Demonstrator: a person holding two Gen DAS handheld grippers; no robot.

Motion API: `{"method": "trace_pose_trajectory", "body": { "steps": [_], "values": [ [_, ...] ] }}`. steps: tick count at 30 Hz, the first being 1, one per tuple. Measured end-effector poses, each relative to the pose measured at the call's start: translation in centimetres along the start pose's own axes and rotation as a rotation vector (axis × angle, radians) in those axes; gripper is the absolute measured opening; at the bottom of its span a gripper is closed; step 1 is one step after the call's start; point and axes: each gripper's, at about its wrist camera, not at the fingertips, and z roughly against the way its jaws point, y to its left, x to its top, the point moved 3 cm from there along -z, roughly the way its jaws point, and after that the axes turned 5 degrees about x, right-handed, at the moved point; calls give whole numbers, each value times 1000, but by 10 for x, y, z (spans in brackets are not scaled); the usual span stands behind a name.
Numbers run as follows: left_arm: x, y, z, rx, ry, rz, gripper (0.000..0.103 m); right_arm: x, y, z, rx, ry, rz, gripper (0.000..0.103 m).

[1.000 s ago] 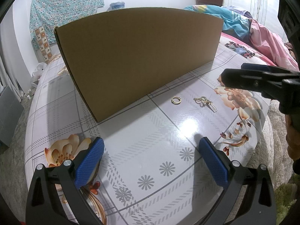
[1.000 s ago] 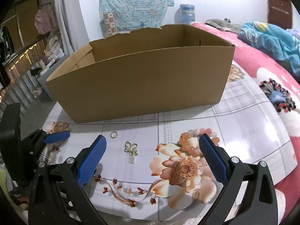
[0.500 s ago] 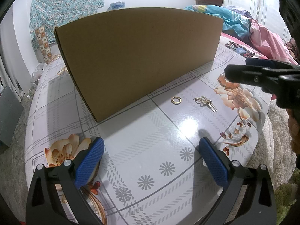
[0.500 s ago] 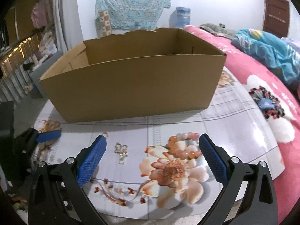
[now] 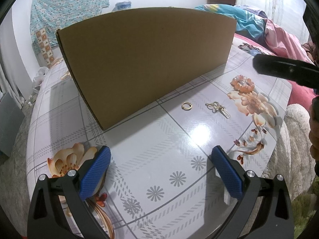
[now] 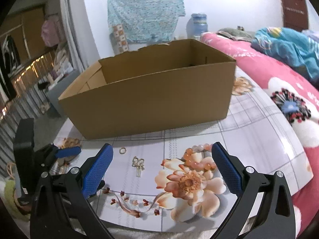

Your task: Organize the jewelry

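Right gripper (image 6: 162,166): jaws spread wide, nothing between them. Over the last second it has travelled to the right along the cardboard box (image 6: 151,103), so the bead bracelet (image 6: 199,159) now sits just ahead of its right finger, where a second ago the gold ring (image 6: 122,150) and the butterfly charm (image 6: 138,163) were nearer centre. In my judgement this sets up the bracelet as the first pick.

Left gripper (image 5: 160,170): jaws likewise spread and empty, position unchanged, well short of the box's front wall.

All three pieces lie on the table (image 5: 151,139) in front of the box: ring nearest the wall, charm beside it, bracelet toward the box's right end.

Clearances: the box is open-topped, with its near wall upright and its far rim torn. The strip between wall and table edge is narrow, and the bracelet lies near that edge. Approach from above is unobstructed.
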Motion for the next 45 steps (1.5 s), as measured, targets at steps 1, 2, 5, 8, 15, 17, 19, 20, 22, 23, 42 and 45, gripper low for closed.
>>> {"method": "trace_pose_trajectory", "body": {
  "steps": [1, 2, 5, 8, 15, 17, 19, 20, 22, 23, 42, 45],
  "values": [
    [0, 1, 1, -2, 5, -1, 99, -1, -3, 1, 20, 1, -14, 95],
    [0, 1, 1, -5, 14, -4, 99, -2, -5, 1, 38, 2, -28, 95],
    [2, 4, 1, -7, 24, -6, 99, -8, -11, 1, 76, 12, -58, 95],
    [8, 9, 8, -26, -3, 6, 96, -11, -9, -2, 80, 23, -42, 94],
    [28, 7, 18, -84, -43, -68, 63, -18, 2, -12, 114, 44, -4, 69],
    [33, 4, 16, -101, -32, -97, 54, -20, 6, -14, 128, 51, 9, 62],
    [38, 0, 12, -118, -15, -125, 47, -23, 10, -17, 131, 59, 31, 60],
    [40, -1, 10, -127, -7, -135, 43, -23, 12, -17, 135, 62, 37, 57],
    [44, -5, 4, -136, 12, -153, 39, -26, 15, -20, 144, 69, 49, 56],
    [45, -6, 1, -141, 18, -158, 36, -27, 17, -21, 149, 73, 57, 52],
    [54, -21, -21, -113, 59, -226, 11, -42, 4, -19, 182, 83, 55, 45],
    [55, -24, -22, -112, 52, -231, 11, -44, 2, -17, 181, 84, 55, 43]
  ]
}}
